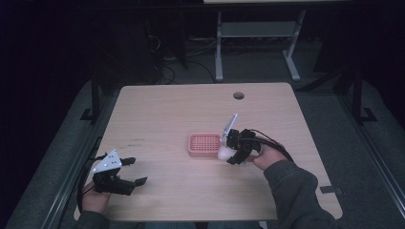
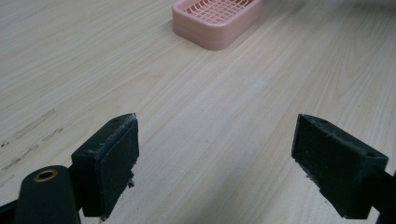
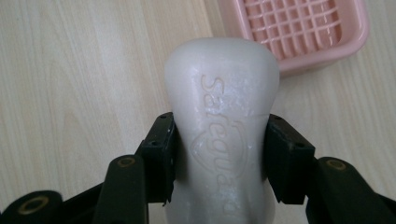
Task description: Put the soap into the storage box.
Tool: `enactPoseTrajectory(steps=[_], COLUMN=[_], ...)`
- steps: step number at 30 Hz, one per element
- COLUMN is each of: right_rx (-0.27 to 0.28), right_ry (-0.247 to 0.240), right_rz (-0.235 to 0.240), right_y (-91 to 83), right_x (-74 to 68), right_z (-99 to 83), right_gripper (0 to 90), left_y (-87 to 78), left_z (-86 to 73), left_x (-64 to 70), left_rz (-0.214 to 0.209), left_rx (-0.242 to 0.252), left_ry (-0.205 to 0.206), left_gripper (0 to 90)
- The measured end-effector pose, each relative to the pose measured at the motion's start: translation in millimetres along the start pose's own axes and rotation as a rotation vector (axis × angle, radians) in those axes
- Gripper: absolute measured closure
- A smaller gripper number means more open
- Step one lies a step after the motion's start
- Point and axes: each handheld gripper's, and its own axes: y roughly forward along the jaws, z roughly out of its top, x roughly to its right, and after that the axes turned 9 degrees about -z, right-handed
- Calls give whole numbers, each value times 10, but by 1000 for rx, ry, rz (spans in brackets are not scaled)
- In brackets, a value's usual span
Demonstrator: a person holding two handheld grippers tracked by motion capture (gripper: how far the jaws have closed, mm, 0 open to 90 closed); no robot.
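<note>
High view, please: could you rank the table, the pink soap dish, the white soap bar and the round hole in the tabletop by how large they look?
1. Table
2. Pink soap dish
3. and 4. White soap bar and round hole look alike; the right gripper hides part of the bar, so I won't rank them.

Waxy soap (image 3: pixel 224 121) (matt), plastic dish (image 3: pixel 308 28)

the soap bar's (image 3: pixel 223 135) lower end and the pink tray's (image 3: pixel 322 46) far side are cut off.

Overhead forward-down view; two close gripper cameras, pink tray (image 1: pixel 204 144) shared.
</note>
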Motion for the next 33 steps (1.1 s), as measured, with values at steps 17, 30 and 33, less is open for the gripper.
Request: enactPoseTrajectory(steps=[17,30,33], right_rx=[10,19,14], right_ry=[-47,-45,-46], right_rz=[5,19,19], right_y=[43,72,90], right_x=[92,226,253], right_z=[377,544,577], right_gripper=[492,492,492], left_y=[-8,-26,-26], left_z=[1,-4,-3], left_x=[-2,-10,-9], left_rz=[-4,-2,-2], left_rx=[6,15,14], left_ry=[0,-8,-7], left_gripper=[148,148,148])
